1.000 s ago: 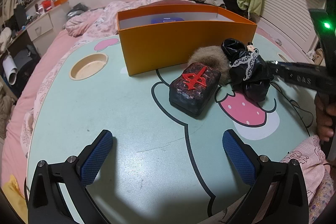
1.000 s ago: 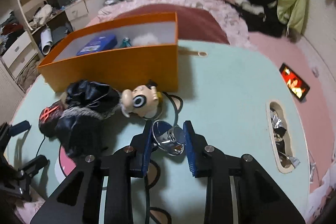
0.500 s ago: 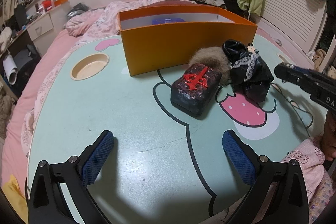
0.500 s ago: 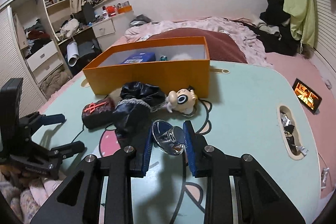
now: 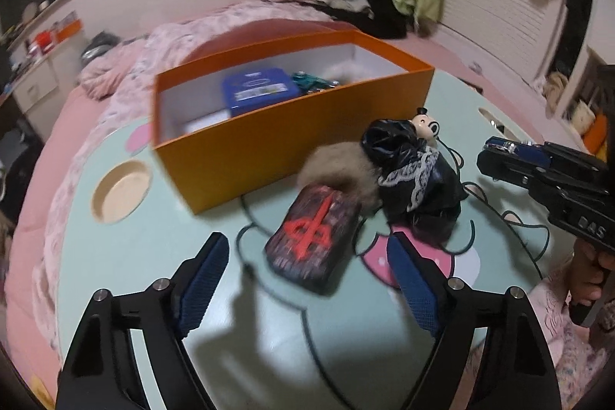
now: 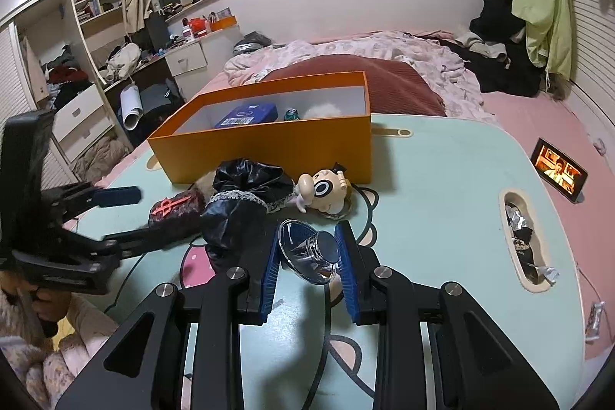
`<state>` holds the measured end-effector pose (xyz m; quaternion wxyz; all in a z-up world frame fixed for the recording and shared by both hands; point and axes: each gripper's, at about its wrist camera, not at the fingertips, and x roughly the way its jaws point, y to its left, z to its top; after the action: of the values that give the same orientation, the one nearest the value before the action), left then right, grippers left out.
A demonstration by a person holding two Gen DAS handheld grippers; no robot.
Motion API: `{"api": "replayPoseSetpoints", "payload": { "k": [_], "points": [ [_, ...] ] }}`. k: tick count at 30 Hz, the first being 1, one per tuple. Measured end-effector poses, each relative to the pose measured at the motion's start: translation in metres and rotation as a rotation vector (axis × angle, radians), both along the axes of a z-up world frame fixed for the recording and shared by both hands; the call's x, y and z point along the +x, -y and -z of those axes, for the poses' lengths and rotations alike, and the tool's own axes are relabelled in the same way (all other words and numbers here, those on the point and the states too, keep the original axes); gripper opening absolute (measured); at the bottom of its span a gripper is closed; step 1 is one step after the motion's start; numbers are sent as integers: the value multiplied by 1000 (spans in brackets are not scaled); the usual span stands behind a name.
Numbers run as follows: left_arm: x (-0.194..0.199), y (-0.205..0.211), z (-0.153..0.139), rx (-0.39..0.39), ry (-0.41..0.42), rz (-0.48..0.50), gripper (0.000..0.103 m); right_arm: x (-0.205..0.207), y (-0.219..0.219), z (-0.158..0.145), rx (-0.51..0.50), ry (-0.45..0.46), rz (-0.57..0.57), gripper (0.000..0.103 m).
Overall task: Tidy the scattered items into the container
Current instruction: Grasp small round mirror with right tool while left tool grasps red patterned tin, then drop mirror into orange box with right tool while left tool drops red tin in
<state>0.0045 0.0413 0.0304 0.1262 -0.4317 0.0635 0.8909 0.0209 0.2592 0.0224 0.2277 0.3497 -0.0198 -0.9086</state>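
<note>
The black body of the right gripper [image 5: 588, 221] bears pale letters that read roughly "DAS". A red cross-like sign marks the dark rectangular case [image 5: 313, 237]. The blue box's [image 6: 248, 116] label is illegible.

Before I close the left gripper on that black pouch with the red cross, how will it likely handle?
The black pouch with the red cross looks padded and rounded, so it probably squashes a little between the left gripper pads. It lies flat, so rolling seems unlikely. Its glossy skin may be slippery. The fur pompom touches its far end and may drag along.
</note>
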Motion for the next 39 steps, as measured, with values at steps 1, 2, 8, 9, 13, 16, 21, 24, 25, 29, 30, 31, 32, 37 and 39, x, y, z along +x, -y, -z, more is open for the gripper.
{"api": "replayPoseSetpoints", "payload": {
  "k": [1, 2, 8, 9, 13, 16, 21, 24, 25, 29, 30, 31, 32, 37, 39],
  "points": [
    [-6, -2, 2, -10, 15, 4, 84, 0, 0, 0, 0, 0, 0, 30],
    [-11, -5, 5, -24, 31, 7, 84, -1, 0, 0, 0, 0, 0, 30],
    [-10, -12, 12, -6, 40, 32, 38, -1, 0, 3, 2, 9, -7, 30],
    [-6, -11, 11, -3, 38, 33, 38, -1, 1, 4, 0, 13, -9, 30],
    [11, -1, 8, -3, 16, 18, 38, 0, 4, 4, 1, 18, -17, 30],
    [16, 11, 0, 18, -9, -18, 38, -1, 6, -3, -10, 9, -24, 30],
    [6, 28, -31, 81, -67, -65, 38, -8, 16, -22, -11, -30, -41, 30],
    [-10, 30, -49, 92, -93, -76, 38, -19, 23, -37, -14, -54, -45, 30],
    [-17, 30, -54, 97, -98, -76, 38, -26, 26, -42, -12, -61, -42, 30],
    [-52, 28, -66, 96, -105, -89, 38, -59, 40, -60, 4, -84, -36, 30],
    [-62, 27, -68, 94, -104, -96, 38, -65, 42, -62, 1, -79, -37, 30],
    [-69, 27, -68, 94, -104, -105, 38, -78, 47, -64, -3, -69, -34, 30],
    [-80, 28, -66, 95, -97, -119, 38, -86, 50, -65, -3, -63, -28, 30],
    [-105, 36, -59, 145, -18, -185, 54, -129, 57, -61, -22, 7, 0, 39],
    [-93, 38, -63, 176, -58, -178, 72, -135, 50, -62, -54, 35, 31, 58]
  ]
}}
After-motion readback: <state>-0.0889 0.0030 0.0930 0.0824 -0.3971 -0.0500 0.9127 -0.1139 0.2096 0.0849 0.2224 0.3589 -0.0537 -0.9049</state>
